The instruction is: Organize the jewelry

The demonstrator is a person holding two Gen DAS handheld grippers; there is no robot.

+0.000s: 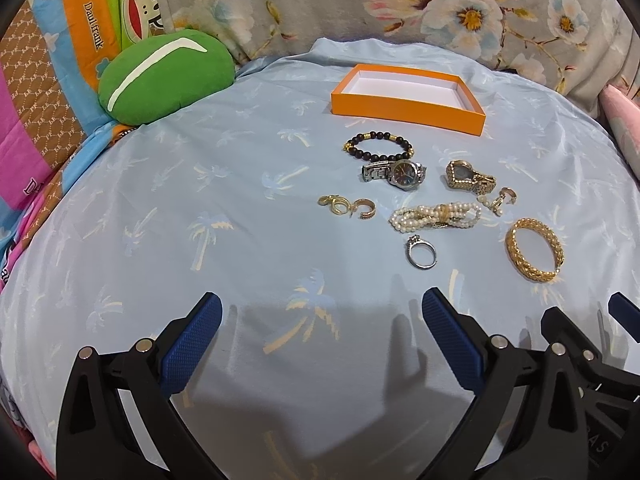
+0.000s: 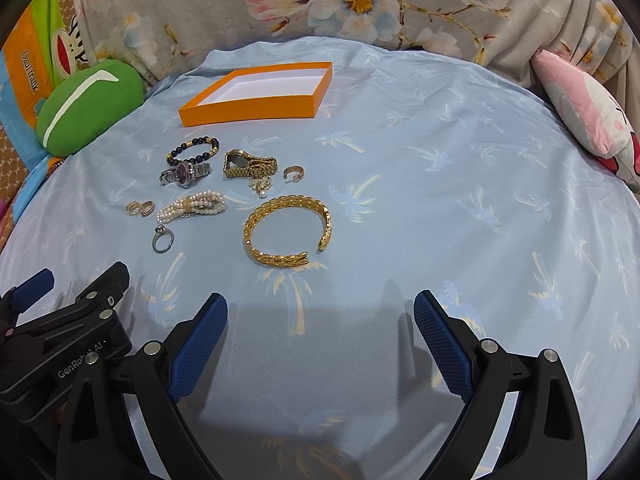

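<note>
Blue sheet, gold bangle ahead of right tongs

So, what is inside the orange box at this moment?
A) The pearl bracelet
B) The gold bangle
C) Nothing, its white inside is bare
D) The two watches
C: the orange box shows only its bare white floor, while the gold bangle, the silver watch, the gold watch and the pearl bracelet all lie on the blue sheet in front of it.
</note>
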